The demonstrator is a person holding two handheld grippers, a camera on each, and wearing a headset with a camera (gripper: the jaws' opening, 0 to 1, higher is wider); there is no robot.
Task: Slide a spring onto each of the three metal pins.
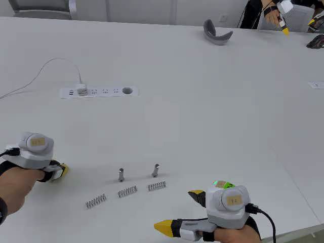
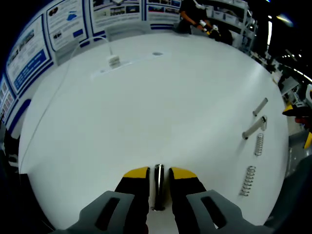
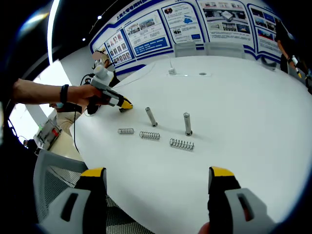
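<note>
Two metal pins (image 1: 121,175) (image 1: 156,170) stand upright on the white table. Three springs (image 1: 95,201) (image 1: 127,191) (image 1: 157,186) lie in a row just in front of them. My left gripper (image 1: 61,172) rests at the left, away from the row, and in the left gripper view it (image 2: 159,173) is shut on a third metal pin (image 2: 158,187). The right gripper (image 1: 180,211) hovers near the front edge, open and holding nothing. In the right gripper view (image 3: 157,172) the pins (image 3: 151,117) (image 3: 186,124) and springs (image 3: 149,135) lie ahead of it.
A white power strip (image 1: 98,92) with a plug and cable lies further back on the left. A grey curved object (image 1: 216,33) sits at the far side. Another person (image 1: 276,12) works with grippers at the far right corner. The table's front edge runs close by the right gripper.
</note>
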